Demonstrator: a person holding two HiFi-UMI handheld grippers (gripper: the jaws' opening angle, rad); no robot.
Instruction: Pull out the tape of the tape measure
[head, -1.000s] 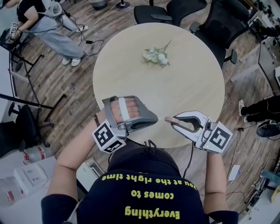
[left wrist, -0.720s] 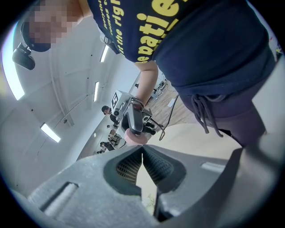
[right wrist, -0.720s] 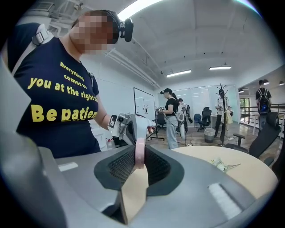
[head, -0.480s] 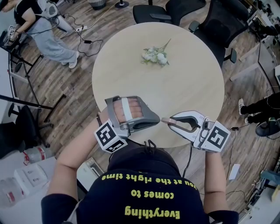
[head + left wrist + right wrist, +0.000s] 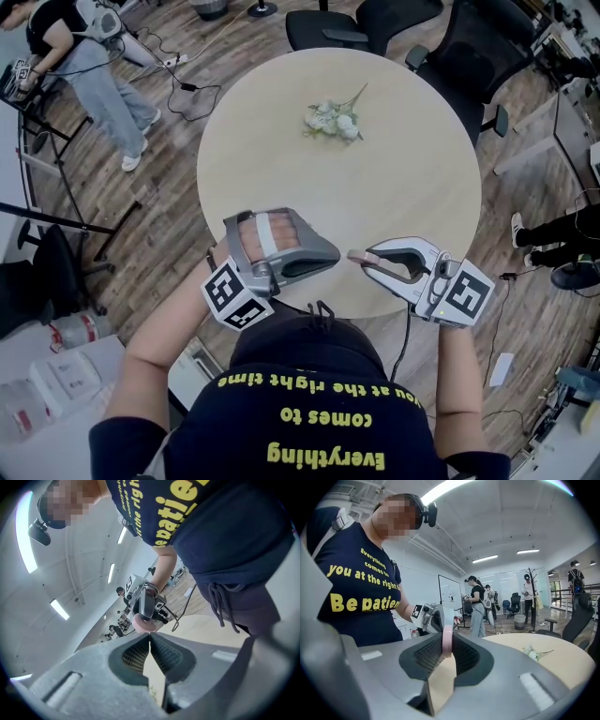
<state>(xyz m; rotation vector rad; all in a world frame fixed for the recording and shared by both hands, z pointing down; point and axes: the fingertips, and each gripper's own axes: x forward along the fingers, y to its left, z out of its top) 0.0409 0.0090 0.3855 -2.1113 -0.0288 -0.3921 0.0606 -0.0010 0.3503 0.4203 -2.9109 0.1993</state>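
Observation:
A small pink round tape measure (image 5: 447, 641) stands edge-on between the pads of my right gripper (image 5: 446, 648), which is shut on it. In the head view both grippers hang over the near edge of the round table (image 5: 403, 187) and point at each other. My left gripper (image 5: 336, 254) is shut, its tips right against the pink case (image 5: 143, 623). No drawn-out tape shows between the two grippers. Whether the left tips pinch the tape's end tab is hidden. The left gripper (image 5: 433, 616) also shows beyond the case in the right gripper view.
A small bunch of white flowers (image 5: 334, 121) lies on the far half of the table. Black office chairs (image 5: 375, 23) stand behind it. A person (image 5: 84, 66) walks on the wooden floor at the back left, near cables and stands.
Both grippers keep their place, tip to tip; the left one has rolled slightly. The person at the back left has stepped along.

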